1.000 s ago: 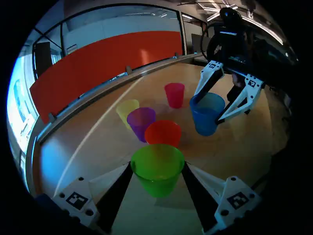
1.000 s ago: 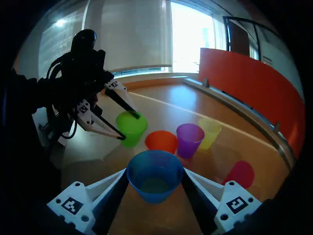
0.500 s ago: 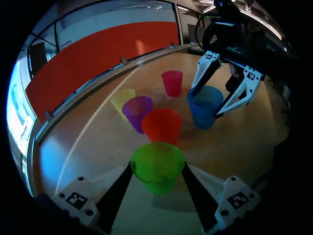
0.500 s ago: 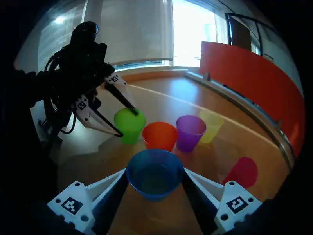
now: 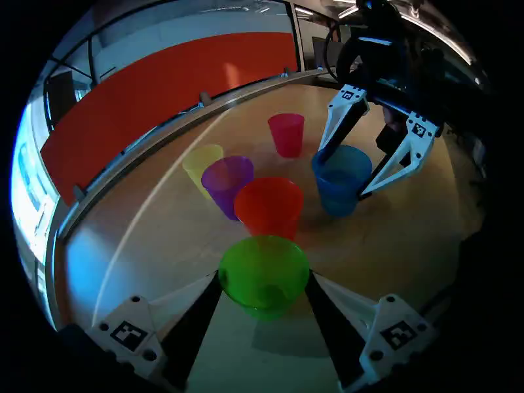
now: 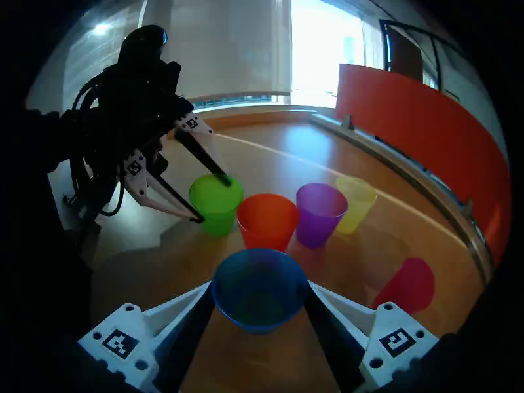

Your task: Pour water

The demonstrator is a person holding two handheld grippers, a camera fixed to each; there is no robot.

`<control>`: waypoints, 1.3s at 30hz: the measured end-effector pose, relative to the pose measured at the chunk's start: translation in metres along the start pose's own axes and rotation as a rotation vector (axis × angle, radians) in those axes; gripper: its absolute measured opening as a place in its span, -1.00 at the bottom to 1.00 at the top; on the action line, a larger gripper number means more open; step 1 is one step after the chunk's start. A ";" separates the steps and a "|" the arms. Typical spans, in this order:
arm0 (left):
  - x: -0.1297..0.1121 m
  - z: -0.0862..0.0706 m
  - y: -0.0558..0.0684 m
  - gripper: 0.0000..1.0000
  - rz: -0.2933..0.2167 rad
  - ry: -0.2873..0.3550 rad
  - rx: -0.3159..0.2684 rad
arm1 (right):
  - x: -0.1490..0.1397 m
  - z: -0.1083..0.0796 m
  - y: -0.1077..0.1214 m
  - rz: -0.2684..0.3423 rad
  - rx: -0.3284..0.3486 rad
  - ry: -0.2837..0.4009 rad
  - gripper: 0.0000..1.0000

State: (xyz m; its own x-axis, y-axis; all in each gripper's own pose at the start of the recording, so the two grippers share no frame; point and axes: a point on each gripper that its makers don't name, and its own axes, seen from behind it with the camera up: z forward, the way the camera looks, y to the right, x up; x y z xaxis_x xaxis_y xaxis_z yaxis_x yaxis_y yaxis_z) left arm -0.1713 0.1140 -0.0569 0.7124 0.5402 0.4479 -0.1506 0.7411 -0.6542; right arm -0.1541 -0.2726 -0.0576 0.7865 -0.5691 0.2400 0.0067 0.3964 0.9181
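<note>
Since a second ago, both held cups have drawn closer to the orange cup (image 5: 268, 206), which now appears just past each rim. The left gripper (image 5: 263, 281) has its fingers clamped on the sides of the green cup (image 5: 263, 272). The right gripper (image 6: 259, 291) has its fingers clamped on the blue cup (image 6: 259, 301). The orange cup stands on the wooden surface (image 5: 150, 242) between them. The purple cup (image 5: 227, 183) is just beside it, the yellow cup (image 5: 200, 162) is behind that, and the pink cup (image 5: 286, 134) stands apart. I cannot tell the water level in the blue cup. The finger bases carry square black-and-white markers (image 5: 128, 334).
</note>
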 end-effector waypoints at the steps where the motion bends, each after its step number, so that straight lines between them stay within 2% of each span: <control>1: 0.000 0.000 0.000 0.75 0.000 0.000 0.000 | -0.001 0.000 0.001 0.001 -0.001 -0.002 0.85; 16: -0.010 -0.003 -0.006 0.76 -0.023 -0.009 -0.001 | -0.011 0.007 -0.002 0.001 0.002 -0.016 0.85; 39: -0.026 -0.001 -0.006 0.75 -0.033 -0.045 -0.002 | -0.015 0.004 -0.004 0.013 -0.005 -0.013 0.88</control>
State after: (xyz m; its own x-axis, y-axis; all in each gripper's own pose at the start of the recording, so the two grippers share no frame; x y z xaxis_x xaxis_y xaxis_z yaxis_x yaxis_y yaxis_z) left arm -0.1883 0.0949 -0.0651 0.6855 0.5326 0.4963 -0.1261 0.7583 -0.6396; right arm -0.1689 -0.2687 -0.0636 0.7782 -0.5735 0.2559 -0.0004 0.4071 0.9134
